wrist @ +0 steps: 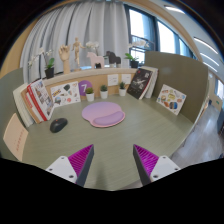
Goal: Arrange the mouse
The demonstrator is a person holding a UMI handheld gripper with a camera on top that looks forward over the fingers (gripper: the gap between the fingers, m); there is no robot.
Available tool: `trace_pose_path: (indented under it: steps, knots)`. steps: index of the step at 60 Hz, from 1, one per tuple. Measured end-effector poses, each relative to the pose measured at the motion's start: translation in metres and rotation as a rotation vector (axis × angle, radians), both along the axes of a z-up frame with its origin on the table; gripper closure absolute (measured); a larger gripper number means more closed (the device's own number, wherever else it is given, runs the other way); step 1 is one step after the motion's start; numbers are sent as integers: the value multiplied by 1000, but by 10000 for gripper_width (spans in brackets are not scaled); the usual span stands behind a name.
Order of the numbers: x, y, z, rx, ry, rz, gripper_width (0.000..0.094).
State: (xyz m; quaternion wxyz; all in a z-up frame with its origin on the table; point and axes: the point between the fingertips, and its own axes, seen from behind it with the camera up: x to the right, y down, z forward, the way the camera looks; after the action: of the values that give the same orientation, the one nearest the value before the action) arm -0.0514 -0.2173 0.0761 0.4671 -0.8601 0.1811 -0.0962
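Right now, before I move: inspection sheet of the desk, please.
Surface: greenish desk, enclosed by low partition panels.
Job's things: dark mouse on the desk, off to the left of the round pink mouse pad; the two lie apart.
Clutter: picture cards and books leaning on the panels, small potted plants behind the pad.
Grippers: gripper open, nothing between its fingers; mouse and pad lie beyond them.
Cables: nothing seen.
Surroundings: wooden hand models on top of the back panel, curtains and windows behind.
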Motion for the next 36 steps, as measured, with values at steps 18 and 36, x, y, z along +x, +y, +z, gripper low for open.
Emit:
trace_pose_path:
  steps: [18, 36]
  knots:
    - [-143, 99, -62, -105, 65, 214, 146]
    - [-204, 208, -87, -136, 53, 290, 149]
